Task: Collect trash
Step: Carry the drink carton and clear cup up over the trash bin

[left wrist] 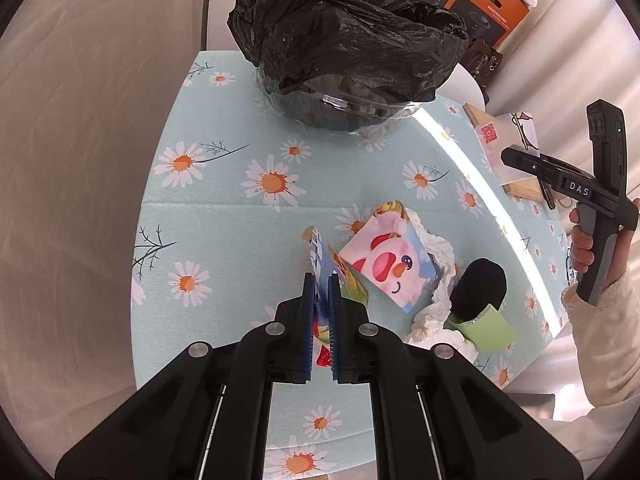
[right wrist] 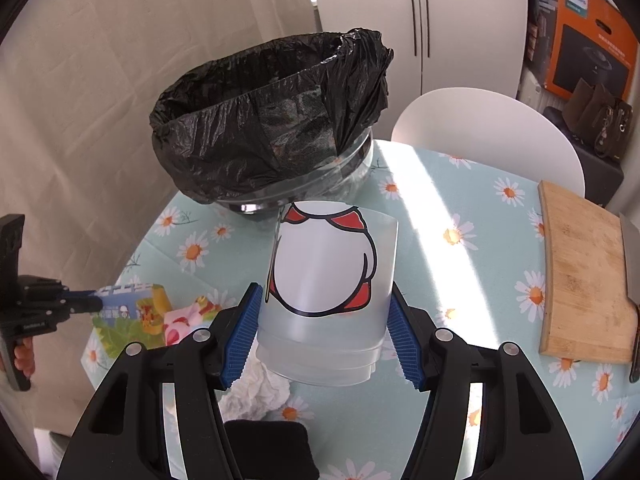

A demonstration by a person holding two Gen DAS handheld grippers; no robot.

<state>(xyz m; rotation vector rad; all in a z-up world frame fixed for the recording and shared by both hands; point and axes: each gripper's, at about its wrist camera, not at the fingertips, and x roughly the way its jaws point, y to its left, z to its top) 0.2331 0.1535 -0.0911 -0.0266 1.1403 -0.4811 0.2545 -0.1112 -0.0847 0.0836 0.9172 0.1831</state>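
Observation:
My left gripper [left wrist: 321, 280] is shut on a blue and yellow snack wrapper [left wrist: 320, 254] and holds it just above the table; the wrapper also shows in the right wrist view [right wrist: 128, 306]. My right gripper [right wrist: 325, 320] is shut on a clear plastic cup [right wrist: 326, 280] with a red and white cartoon print, held above the table in front of the bin. The cup also shows in the left wrist view [left wrist: 510, 146]. A black-lined trash bin [left wrist: 344, 44] stands at the table's far side, its mouth open in the right wrist view [right wrist: 272, 120].
A pig-print packet [left wrist: 390, 262], crumpled white tissue [left wrist: 440, 252] and a black and green sponge-like item [left wrist: 478, 286] lie on the daisy tablecloth [left wrist: 224, 216]. A wooden cutting board [right wrist: 584, 280] with a knife [right wrist: 634, 272] lies right. A white chair [right wrist: 488, 128] stands behind.

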